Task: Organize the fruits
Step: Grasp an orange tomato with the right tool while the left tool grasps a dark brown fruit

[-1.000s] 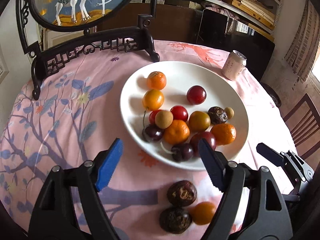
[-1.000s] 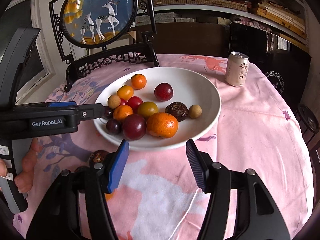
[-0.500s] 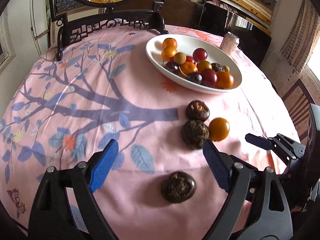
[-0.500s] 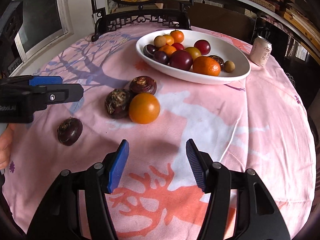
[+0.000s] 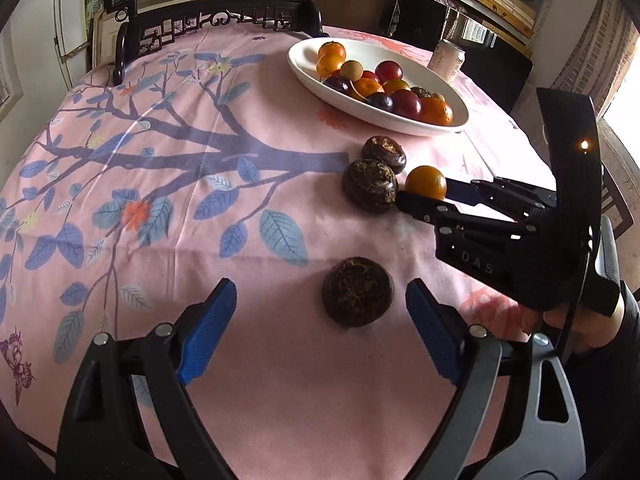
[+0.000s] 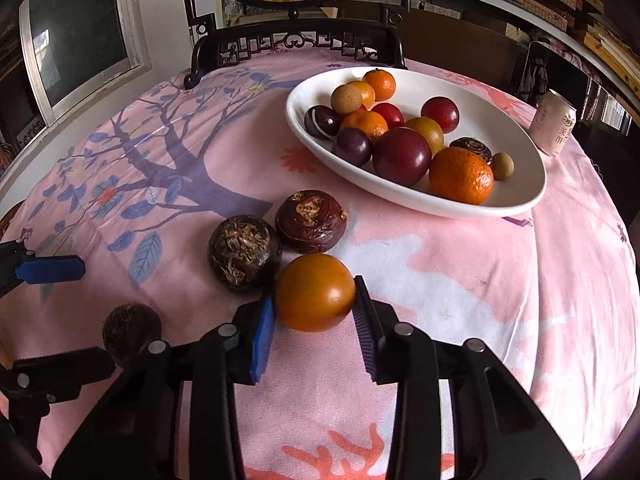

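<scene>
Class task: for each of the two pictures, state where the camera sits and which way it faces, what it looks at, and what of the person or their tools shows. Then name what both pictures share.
Left wrist view: sits on the left gripper, facing down over a dark fruit between its wide-apart fingers; the right gripper shows.
Right wrist view: sits on the right gripper, whose jaws are closing around the orange fruit.
Shared: white plate, can, orange fruit.

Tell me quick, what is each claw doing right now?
Left claw: open, empty, a dark brown fruit lying between its fingers.
Right claw: closing on the orange fruit, pads against both sides.
</scene>
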Demonstrator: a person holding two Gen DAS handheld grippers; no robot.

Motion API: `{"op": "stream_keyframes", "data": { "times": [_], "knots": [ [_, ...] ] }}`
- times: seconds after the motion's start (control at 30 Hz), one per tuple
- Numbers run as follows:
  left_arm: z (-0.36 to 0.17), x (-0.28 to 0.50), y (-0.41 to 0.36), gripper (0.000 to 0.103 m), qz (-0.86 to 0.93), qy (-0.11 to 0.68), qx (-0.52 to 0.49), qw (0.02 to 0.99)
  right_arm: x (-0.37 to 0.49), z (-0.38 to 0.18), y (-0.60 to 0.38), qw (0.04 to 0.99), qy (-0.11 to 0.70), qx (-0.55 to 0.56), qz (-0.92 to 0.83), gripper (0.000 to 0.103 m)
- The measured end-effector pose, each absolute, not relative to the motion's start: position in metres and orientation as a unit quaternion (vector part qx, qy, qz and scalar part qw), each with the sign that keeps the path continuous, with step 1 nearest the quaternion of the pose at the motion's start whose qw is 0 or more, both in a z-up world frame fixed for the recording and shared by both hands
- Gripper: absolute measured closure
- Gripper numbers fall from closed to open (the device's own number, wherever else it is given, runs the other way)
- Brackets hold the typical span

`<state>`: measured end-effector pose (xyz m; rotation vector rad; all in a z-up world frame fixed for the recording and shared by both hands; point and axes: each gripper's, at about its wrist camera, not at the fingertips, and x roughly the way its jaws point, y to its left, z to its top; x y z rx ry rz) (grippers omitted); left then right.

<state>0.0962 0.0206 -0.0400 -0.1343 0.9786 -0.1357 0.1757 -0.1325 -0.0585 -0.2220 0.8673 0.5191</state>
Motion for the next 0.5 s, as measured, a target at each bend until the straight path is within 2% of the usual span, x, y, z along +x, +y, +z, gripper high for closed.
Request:
{"op": "stream_keyframes", "data": {
  "times": [0.2,0.27,0.3,0.37,0.43,0.5],
  "knots": [
    [-0.051,0.098,0.008,0.015,-0.074,0.487,-0.055,0.869,0.166,-0.055,-0.157,0.872,0.419,-0.082,0.238,0.066],
    [-0.053,0.099,0.002,0.018,-0.071,0.488,-0.045,0.869,0.164,-0.055,-0.168,0.875,0.419,-0.073,0.229,0.066],
    [-0.054,0.099,-0.001,0.022,-0.065,0.485,-0.036,0.871,0.162,-0.055,-0.173,0.876,0.421,-0.068,0.226,0.066],
    [-0.053,0.100,-0.006,0.047,-0.052,0.479,-0.012,0.876,0.160,-0.054,-0.181,0.877,0.421,-0.057,0.224,0.066],
    [-0.052,0.102,-0.009,0.062,-0.051,0.477,-0.001,0.878,0.157,-0.052,-0.186,0.879,0.418,-0.053,0.224,0.066],
    [-0.051,0.104,-0.009,0.062,-0.048,0.480,0.000,0.876,0.153,-0.049,-0.189,0.881,0.413,-0.049,0.227,0.066]
  ]
}}
